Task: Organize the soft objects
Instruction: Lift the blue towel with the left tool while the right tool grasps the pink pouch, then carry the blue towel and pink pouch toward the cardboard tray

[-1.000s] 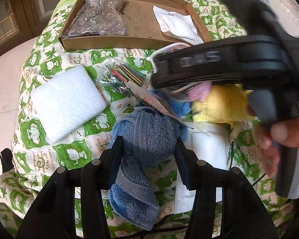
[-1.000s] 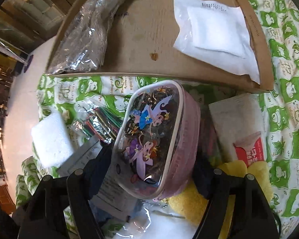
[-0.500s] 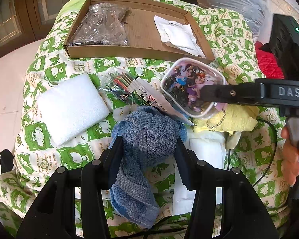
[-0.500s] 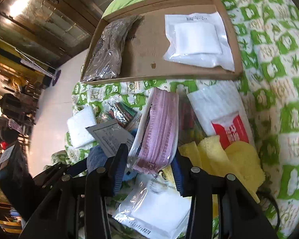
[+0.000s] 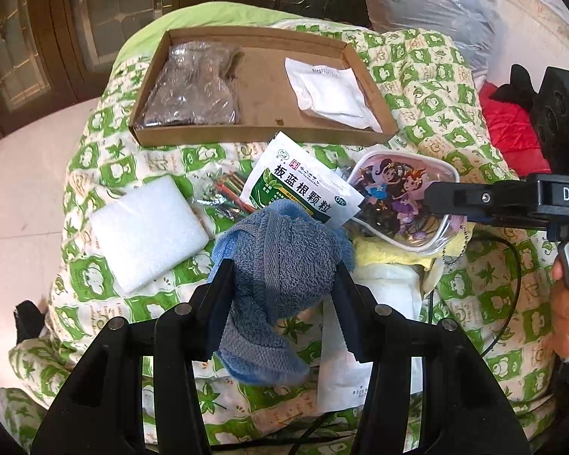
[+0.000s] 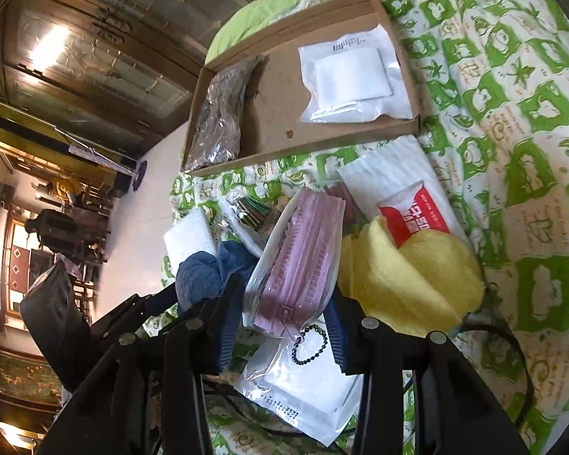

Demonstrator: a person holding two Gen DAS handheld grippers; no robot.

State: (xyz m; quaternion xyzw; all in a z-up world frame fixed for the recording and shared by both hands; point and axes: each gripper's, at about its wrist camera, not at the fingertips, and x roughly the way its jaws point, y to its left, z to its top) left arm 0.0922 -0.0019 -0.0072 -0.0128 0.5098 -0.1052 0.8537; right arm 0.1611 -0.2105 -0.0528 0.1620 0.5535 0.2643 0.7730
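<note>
My left gripper [image 5: 282, 288] is shut on a bunched blue towel [image 5: 280, 265] and holds it above the green-patterned bedspread [image 5: 95, 144]. A green and white medicine sachet [image 5: 303, 185] rides on the towel's top. My right gripper [image 6: 284, 311] is shut on a clear cartoon pouch with a pink zipper [image 6: 303, 250]; the pouch also shows in the left wrist view [image 5: 394, 204]. A shallow cardboard box [image 5: 261, 79] lies beyond, holding a dark plastic-wrapped bundle [image 5: 193, 83] and a white packet [image 5: 330, 93].
A white foam block [image 5: 148, 235] lies left of the towel, coloured sticks in a clear bag [image 5: 227, 193] beside it. A yellow cloth [image 6: 409, 273], a red and white packet [image 6: 409, 204] and white bagged packets [image 6: 303, 386] lie under the pouch. A black cable [image 5: 512, 265] runs at right.
Both grippers have risen and drawn back from the box, each still holding its item. The pouch has turned edge-on in the right wrist view. The sachet has come up with the towel.
</note>
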